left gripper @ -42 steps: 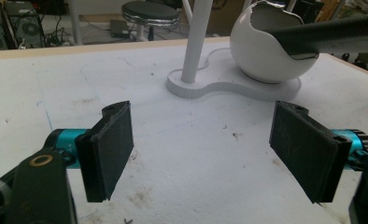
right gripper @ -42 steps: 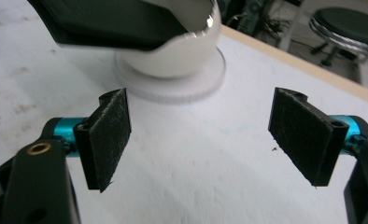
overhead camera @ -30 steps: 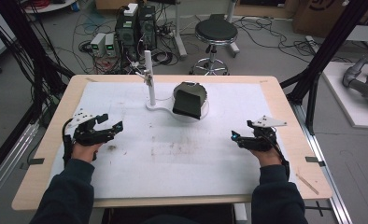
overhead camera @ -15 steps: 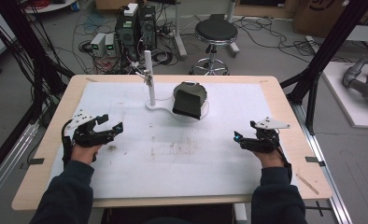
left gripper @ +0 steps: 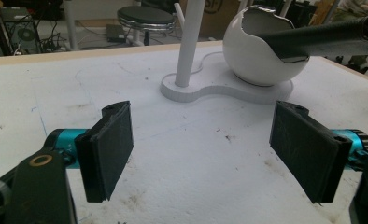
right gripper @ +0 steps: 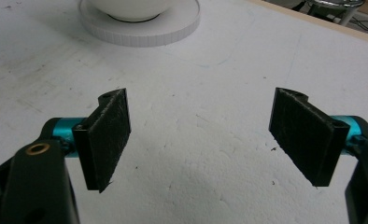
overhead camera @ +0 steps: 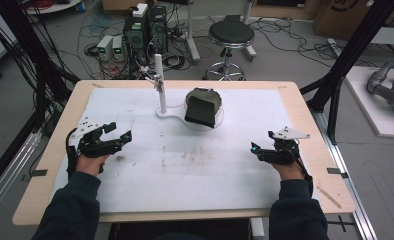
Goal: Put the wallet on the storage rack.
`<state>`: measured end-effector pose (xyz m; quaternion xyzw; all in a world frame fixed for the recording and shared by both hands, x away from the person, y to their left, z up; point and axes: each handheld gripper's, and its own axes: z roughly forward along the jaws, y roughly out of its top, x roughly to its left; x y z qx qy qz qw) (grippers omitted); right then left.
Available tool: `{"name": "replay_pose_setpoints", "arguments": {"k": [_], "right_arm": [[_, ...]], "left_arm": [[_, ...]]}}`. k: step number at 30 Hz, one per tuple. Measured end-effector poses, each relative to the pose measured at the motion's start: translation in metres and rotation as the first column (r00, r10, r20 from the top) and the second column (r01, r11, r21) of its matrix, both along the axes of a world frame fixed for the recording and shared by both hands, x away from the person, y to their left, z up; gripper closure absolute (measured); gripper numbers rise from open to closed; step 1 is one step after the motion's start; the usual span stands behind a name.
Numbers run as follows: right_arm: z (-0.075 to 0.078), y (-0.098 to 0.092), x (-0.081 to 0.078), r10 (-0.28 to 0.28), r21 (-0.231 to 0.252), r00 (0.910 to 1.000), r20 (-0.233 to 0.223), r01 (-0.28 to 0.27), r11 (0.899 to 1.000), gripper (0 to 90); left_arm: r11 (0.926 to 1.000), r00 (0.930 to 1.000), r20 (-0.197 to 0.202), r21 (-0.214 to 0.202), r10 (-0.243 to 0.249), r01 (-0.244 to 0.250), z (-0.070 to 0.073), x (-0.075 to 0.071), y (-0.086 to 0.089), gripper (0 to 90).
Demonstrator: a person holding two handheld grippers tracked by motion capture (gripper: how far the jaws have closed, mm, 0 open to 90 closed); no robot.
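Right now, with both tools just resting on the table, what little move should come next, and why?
Probably ease the left gripper forward toward the white bowl with the dark piece in it. Its fingers are wide open and hold nothing, and the bowl sits ahead of it.

We see the stand [overhead camera: 177, 111] at the table's [overhead camera: 305, 107] far middle: its post [overhead camera: 159, 82] left, its bowl [overhead camera: 220, 114] right, a dark pouch [overhead camera: 203, 107] in the bowl.
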<state>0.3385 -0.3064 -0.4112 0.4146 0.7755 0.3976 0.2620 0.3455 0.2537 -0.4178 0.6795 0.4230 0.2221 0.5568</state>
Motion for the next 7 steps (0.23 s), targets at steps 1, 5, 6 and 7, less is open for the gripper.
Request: {"name": "replay_pose_setpoints", "arguments": {"k": [1, 5, 6, 7], "right_arm": [[-0.0001, -0.0002, -0.0004, -0.003, 0.001, 1.0000, -0.003, 0.003, 1.000, 21.0], [-0.0009, -0.0017, -0.0016, -0.005, 0.006, 1.0000, -0.003, 0.005, 1.000, 21.1], [-0.0012, -0.0021, -0.0018, -0.002, 0.006, 1.0000, -0.001, 0.002, 1.000, 21.1], [-0.0014, -0.0028, -0.0015, -0.003, 0.006, 1.0000, 0.003, 0.003, 1.000, 21.0]], "left_arm": [[1.0000, 1.0000, -0.002, 0.001, 0.000, 0.000, -0.0003, 0.0003, 0.0001, 21.5], [1.0000, 1.0000, -0.005, -0.001, 0.008, -0.008, -0.0013, 0.0019, 0.0010, 21.5], [0.9999, 0.9999, -0.007, -0.004, 0.011, -0.011, -0.0016, 0.0022, 0.0011, 21.5], [0.9999, 0.9999, -0.007, -0.004, 0.011, -0.011, -0.0016, 0.0022, 0.0011, 21.5]]}}
